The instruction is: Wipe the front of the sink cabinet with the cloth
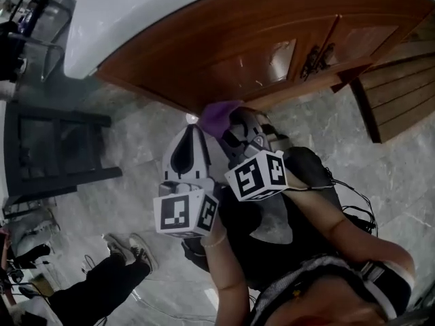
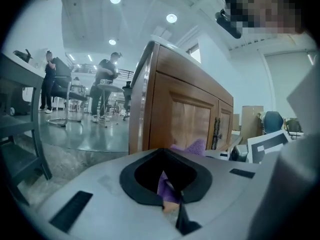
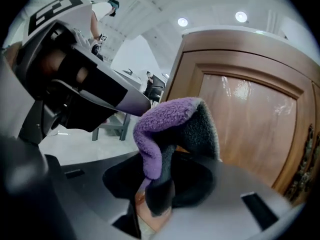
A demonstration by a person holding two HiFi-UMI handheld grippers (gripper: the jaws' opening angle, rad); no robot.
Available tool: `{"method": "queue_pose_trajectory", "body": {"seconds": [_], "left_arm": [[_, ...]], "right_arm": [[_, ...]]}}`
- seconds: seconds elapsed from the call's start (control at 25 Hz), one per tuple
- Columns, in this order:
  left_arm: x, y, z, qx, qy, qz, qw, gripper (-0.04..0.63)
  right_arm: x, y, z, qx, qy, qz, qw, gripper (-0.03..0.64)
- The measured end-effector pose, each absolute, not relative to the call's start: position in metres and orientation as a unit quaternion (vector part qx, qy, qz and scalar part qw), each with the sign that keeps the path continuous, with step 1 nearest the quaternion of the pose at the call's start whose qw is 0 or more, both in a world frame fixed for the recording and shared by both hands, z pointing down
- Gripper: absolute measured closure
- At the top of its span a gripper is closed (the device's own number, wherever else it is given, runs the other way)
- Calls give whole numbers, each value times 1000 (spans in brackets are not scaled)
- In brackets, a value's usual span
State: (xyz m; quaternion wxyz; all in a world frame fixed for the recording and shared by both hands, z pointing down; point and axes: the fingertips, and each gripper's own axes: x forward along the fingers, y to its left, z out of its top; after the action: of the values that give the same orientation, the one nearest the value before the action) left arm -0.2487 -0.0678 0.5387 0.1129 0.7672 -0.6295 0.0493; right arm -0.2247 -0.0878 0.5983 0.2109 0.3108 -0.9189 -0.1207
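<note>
cloth [image 3: 161, 126] purple (gry back) | cabinet [image 1: 238, 46] red-brn wood | floor [image 1: 391, 182] gry marbled

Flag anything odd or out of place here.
Nothing spilled or damaged; the cabinet front looks intact, doors shut. Only oddity: the cloth stands bunched in a hump from the jaws of the right gripper, and the left gripper pinches a bit of it too.

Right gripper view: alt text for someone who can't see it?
The right hand-held gripper is shut on a folded purple cloth, held up before the brown wooden cabinet door; the left hand-held gripper looms at upper left.
</note>
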Motion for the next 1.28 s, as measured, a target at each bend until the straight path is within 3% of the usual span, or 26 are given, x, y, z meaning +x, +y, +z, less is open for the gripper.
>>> {"method": "queue_pose_trajectory", "body": {"seconds": [1.28], "left_arm": [[-234,-77,544,776,-617,51,119,595]], "right_arm": [[-217,-108,618,327,-913,-113,219,434]]}}
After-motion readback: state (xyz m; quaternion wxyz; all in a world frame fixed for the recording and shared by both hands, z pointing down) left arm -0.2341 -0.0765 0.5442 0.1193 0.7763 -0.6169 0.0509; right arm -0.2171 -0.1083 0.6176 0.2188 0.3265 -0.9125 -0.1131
